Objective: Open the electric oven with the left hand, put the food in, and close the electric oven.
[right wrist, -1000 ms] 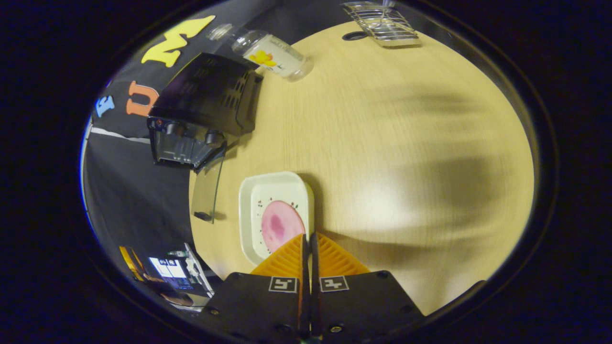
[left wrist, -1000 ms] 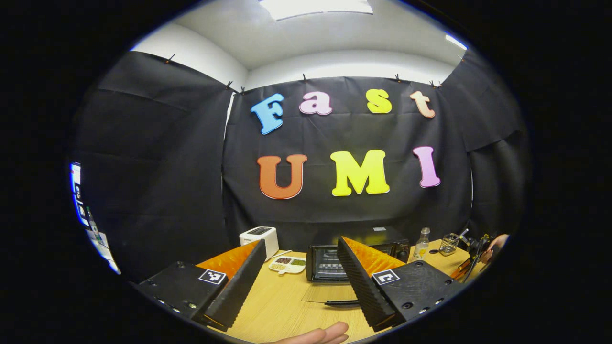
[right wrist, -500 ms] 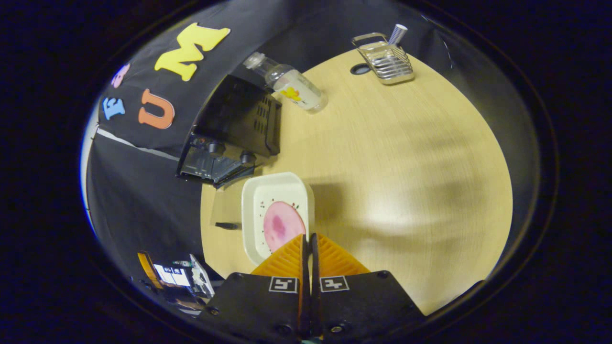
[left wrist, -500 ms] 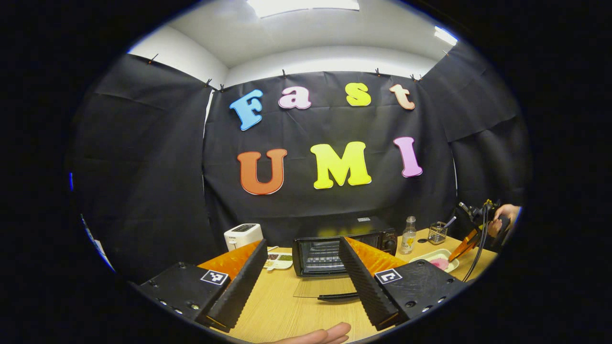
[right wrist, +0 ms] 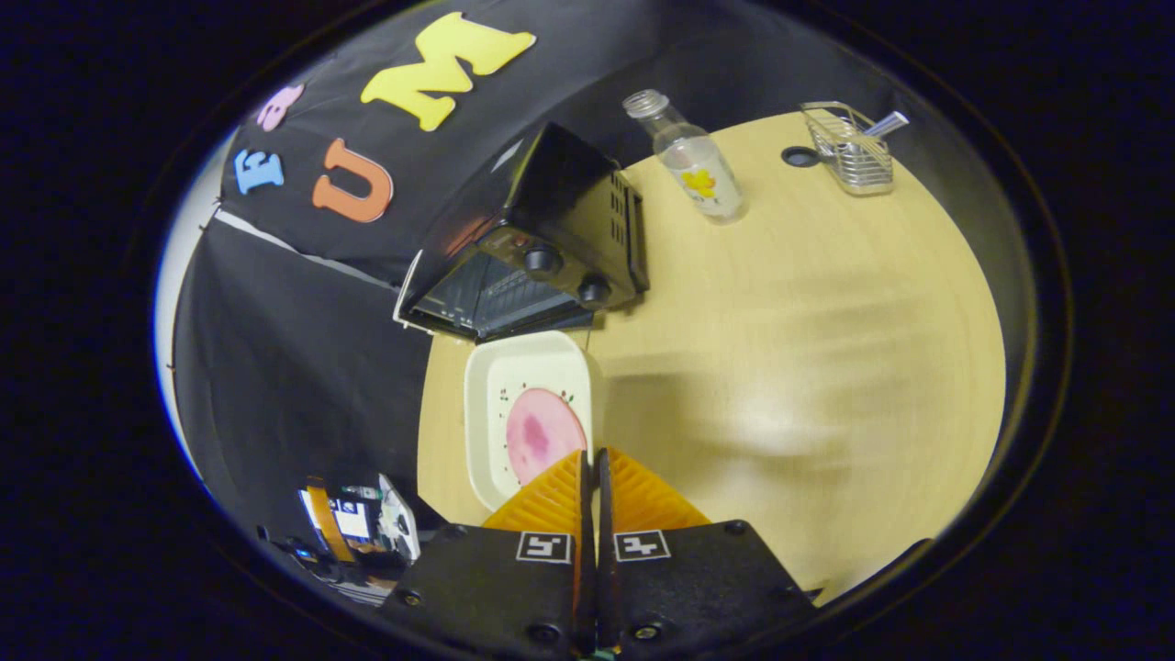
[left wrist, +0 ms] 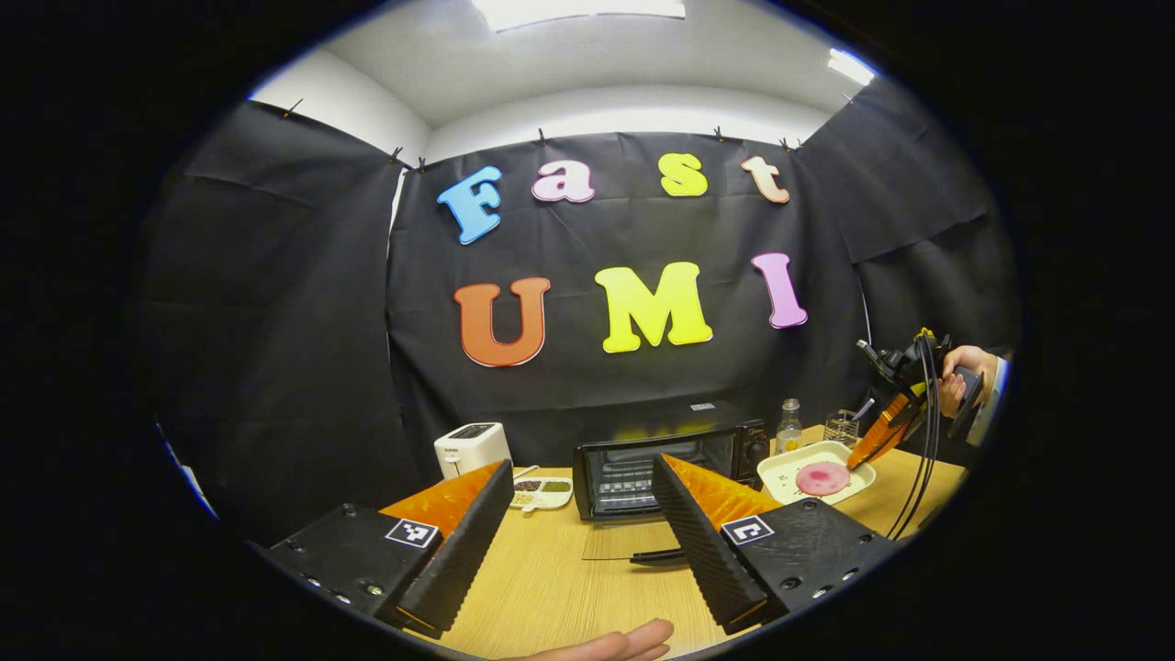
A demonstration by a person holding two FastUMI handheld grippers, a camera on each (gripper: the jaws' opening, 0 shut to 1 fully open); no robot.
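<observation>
Orange right claw (right wrist: pixel 592 459) pinches the white tray's (right wrist: pixel 480 404) rim, lifted; left claw (left wrist: pixel 578 514) gapes.

The black electric oven (left wrist: pixel 665 464) sits at the table's far side, its glass door (left wrist: pixel 633 542) folded down flat toward the near edge. Right of it, a white square tray (right wrist: pixel 528 408) carrying a round pink slice of food (right wrist: pixel 542 436) hangs above the table.

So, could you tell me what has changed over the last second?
The right gripper, shut on the dish rim, has lifted the dish and carried it towards the oven; the dish now hangs just before the opening. The oven door stays down, and the left gripper stays open and empty.
</observation>
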